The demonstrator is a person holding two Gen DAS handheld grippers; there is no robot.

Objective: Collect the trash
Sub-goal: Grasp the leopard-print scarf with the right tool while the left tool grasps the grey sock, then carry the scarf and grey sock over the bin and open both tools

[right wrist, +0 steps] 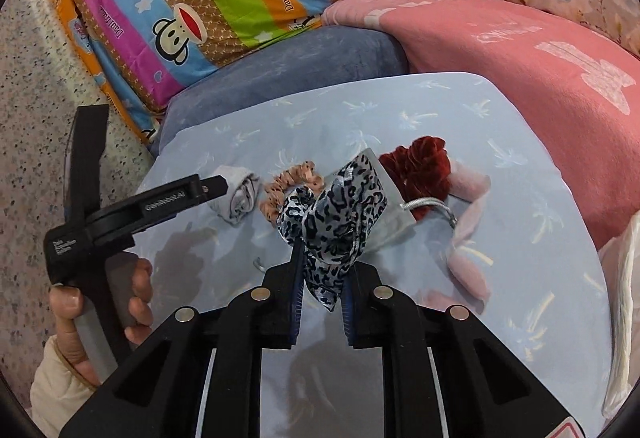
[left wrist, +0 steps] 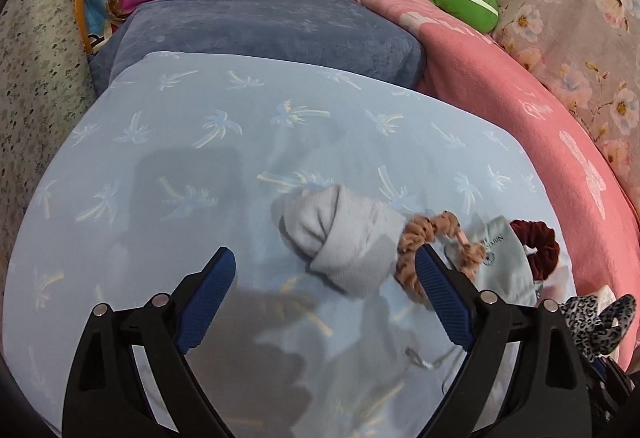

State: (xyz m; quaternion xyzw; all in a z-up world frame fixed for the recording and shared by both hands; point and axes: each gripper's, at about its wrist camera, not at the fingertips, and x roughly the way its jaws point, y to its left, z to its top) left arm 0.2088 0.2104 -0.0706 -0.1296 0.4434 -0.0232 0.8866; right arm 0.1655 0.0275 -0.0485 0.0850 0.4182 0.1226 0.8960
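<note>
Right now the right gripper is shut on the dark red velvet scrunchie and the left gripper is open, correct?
Not quite. The right wrist view shows the right gripper shut on the leopard-print satin scrunchie; the dark red velvet scrunchie lies on the sheet. The left gripper is open.

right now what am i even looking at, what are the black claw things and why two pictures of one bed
They are handheld tools, not a robot: a person grips one two-finger gripper in each hand, each carrying a camera looking along its fingers. One picture is from the left gripper, open and empty over a pale blue palm-print sheet. The other is from the right gripper, shut on a leopard-print scrunchie. On the sheet lie a rolled grey sock, a tan scrunchie, a dark red scrunchie and a small drawstring pouch.
</note>
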